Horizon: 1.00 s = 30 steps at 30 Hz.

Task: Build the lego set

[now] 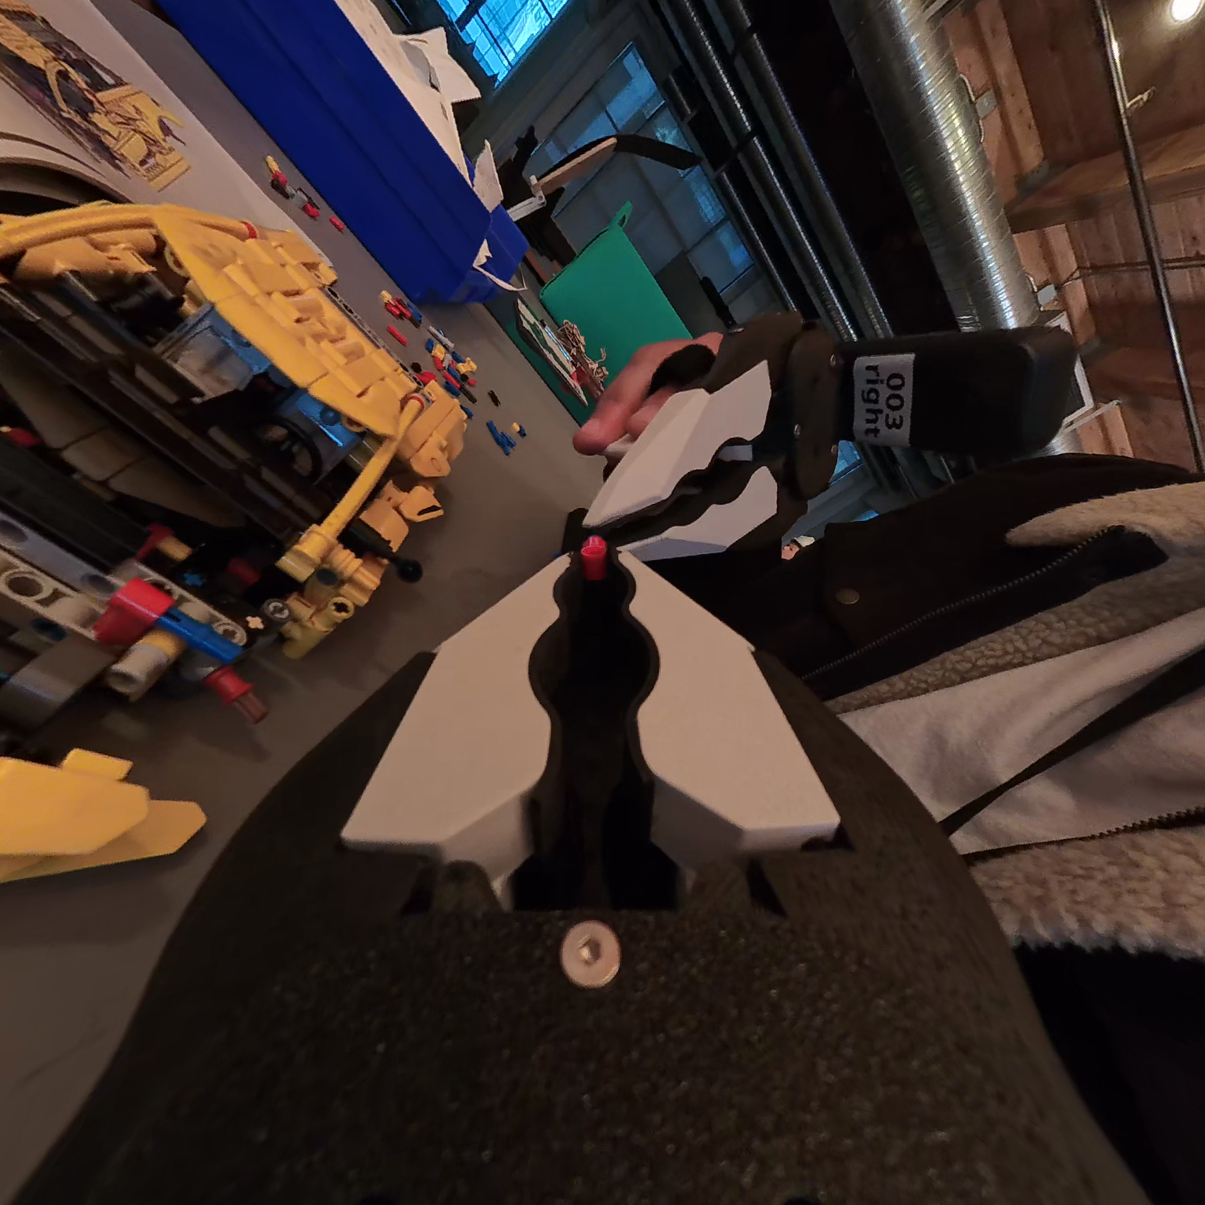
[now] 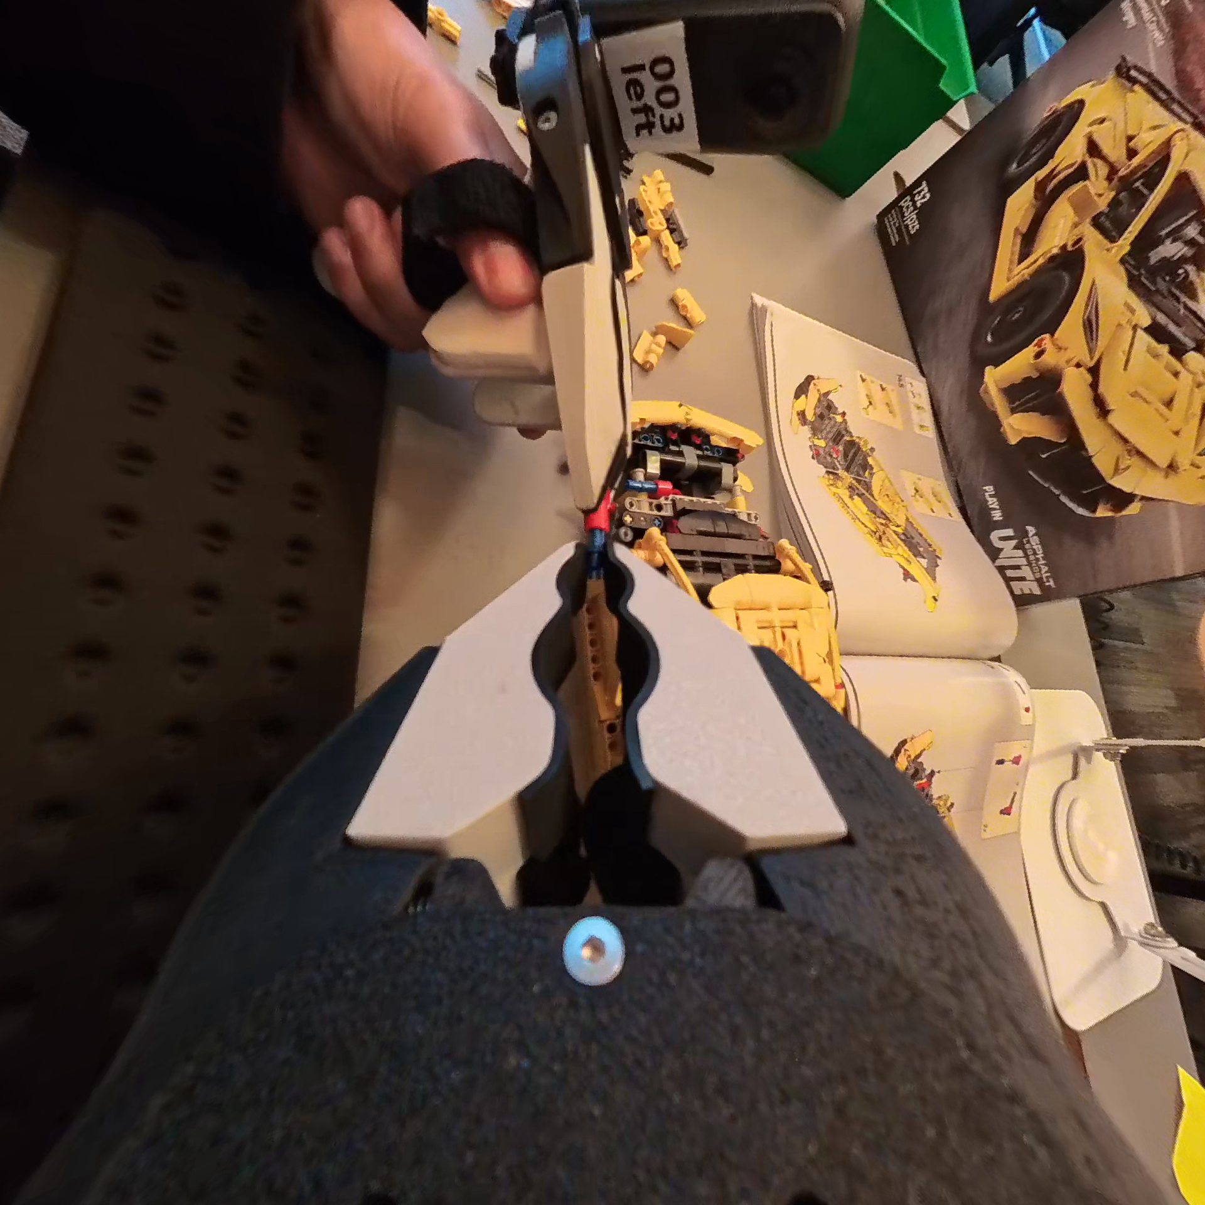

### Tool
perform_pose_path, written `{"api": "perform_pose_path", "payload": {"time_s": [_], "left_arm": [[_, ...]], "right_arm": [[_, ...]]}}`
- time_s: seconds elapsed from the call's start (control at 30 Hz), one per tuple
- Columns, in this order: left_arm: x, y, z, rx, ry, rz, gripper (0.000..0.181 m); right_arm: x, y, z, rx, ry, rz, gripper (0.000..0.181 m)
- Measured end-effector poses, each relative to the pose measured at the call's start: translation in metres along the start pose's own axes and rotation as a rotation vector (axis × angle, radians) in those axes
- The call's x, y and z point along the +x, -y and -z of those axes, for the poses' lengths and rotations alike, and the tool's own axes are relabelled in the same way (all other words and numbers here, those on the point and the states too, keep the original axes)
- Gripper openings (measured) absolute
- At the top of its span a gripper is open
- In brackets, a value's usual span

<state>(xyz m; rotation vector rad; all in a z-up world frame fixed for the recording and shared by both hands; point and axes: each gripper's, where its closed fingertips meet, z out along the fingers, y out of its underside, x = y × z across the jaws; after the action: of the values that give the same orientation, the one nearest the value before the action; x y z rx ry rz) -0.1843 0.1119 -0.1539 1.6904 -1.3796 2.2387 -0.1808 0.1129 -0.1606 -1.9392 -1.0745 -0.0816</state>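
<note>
- In the left wrist view, we see the left gripper [image 1: 592, 554] with its jaws nearly together, pinching a small red pin [image 1: 592, 559] at the very tips.
- Just beyond the tips, the right gripper [image 1: 603, 521] comes in from the right, held by a hand [image 1: 629, 404]. Its tip is partly hidden behind the pin, so we cannot tell from here what it grips.
- To the left, on the grey table [image 1: 521, 495], lies the half-built yellow lego car [image 1: 228, 391]; the frame edge cuts off its near end.
- Farther off lie scattered small parts [image 1: 450, 371], too small to make out, beside a blue bin [image 1: 365, 150].
- On the right, a jacket with fleece lining [image 1: 978, 684] fills the frame.
- In the right wrist view, we see the right gripper [image 2: 595, 554] closed narrowly on a yellow beam with holes [image 2: 596, 665]. A blue pin [image 2: 595, 551] sticks out at its far end.
- The blue pin meets the red pin [image 2: 598, 518] held by the left gripper [image 2: 596, 505], which comes down from above. The join itself is blurred.
- Behind them the yellow lego car [image 2: 750, 574] sits on the table, with the open instruction booklet [image 2: 867, 495] to the right and loose yellow pieces [image 2: 671, 326] farther away.
</note>
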Motion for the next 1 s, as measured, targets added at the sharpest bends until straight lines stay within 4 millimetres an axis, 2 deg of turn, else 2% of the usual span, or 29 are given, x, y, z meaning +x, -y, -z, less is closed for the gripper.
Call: {"api": "perform_pose_path", "payload": {"time_s": [0.2,0.43,0.53,0.73,0.83,0.9,1.0], "left_arm": [[0.000,-0.001,0.000,-0.005,-0.003,0.007,0.007],[-0.002,-0.002,0.000,-0.013,-0.031,0.076,0.006],[0.006,-0.006,-0.002,-0.033,-0.059,0.033,0.006],[0.004,-0.008,-0.004,-0.053,-0.044,0.024,0.006],[0.007,-0.004,-0.003,-0.026,-0.069,0.029,0.006],[0.008,-0.001,-0.001,-0.009,-0.074,0.031,0.007],[0.011,0.001,0.001,0.003,-0.099,0.043,0.007]], "right_arm": [[0.000,0.001,-0.001,-0.012,-0.012,0.024,0.003],[-0.002,-0.001,-0.002,-0.055,-0.056,0.143,0.003],[-0.006,0.005,0.001,0.019,0.010,0.083,0.003],[-0.008,0.003,0.001,0.068,0.129,-0.034,0.004],[-0.004,0.006,0.004,0.139,0.141,-0.134,0.006],[0.001,0.007,0.007,0.192,0.120,-0.196,0.016],[-0.004,0.012,0.009,0.263,0.151,-0.235,0.015]]}}
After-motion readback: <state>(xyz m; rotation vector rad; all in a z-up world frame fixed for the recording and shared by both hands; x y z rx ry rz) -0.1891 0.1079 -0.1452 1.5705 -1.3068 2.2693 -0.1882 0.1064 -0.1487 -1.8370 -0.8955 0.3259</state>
